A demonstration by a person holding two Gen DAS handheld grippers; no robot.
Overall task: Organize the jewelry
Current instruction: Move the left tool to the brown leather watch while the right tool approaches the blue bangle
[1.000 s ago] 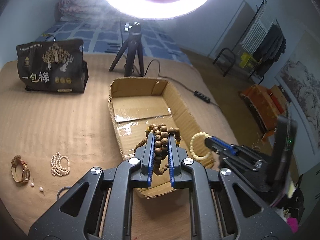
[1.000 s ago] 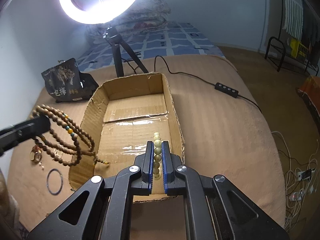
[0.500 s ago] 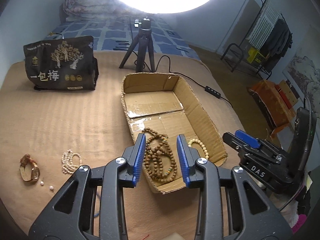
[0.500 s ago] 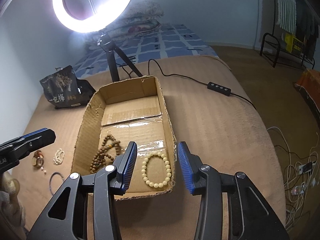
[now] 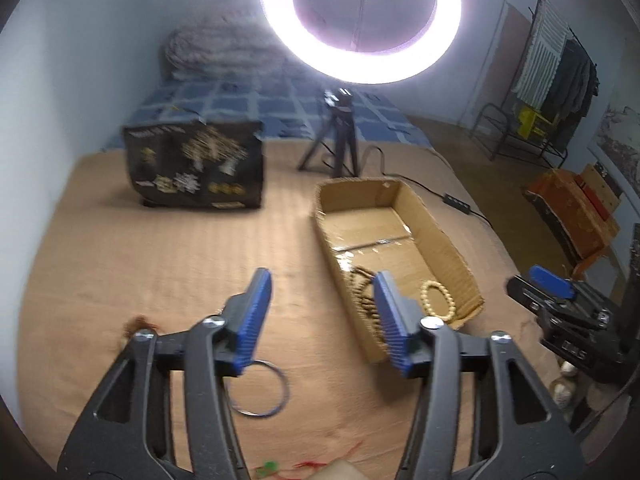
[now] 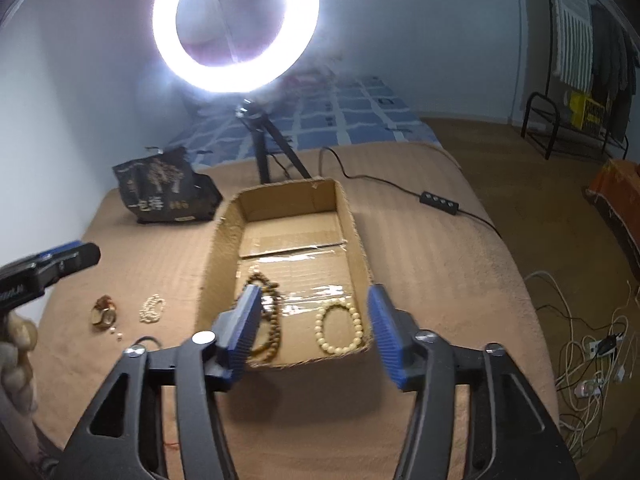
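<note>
A cardboard box [image 6: 354,220] lies open on the tan bedcover. In its near end rest a brown bead necklace [image 6: 273,322] and a cream bead bracelet [image 6: 340,328]. My right gripper [image 6: 314,296] hangs above the box's near edge, its jaws opening with nothing between them. My left gripper [image 5: 321,284] is up over the cover just left of the box [image 5: 440,236], its jaws also opening and empty. Left of the box lie a pearl string [image 6: 152,308], a watch [image 6: 104,313] and a thin metal bangle [image 5: 260,390].
A black printed bag [image 5: 196,164] stands at the back left. A lit ring light [image 6: 236,24] on a tripod [image 6: 266,152] stands behind the box, its cable and switch [image 6: 438,202] running right. Cables lie on the floor at right.
Both grippers opened and let go of their beads. The brown necklace and the cream bracelet now lie in the box. Both grippers rose and drew back, and the left swung leftward.
</note>
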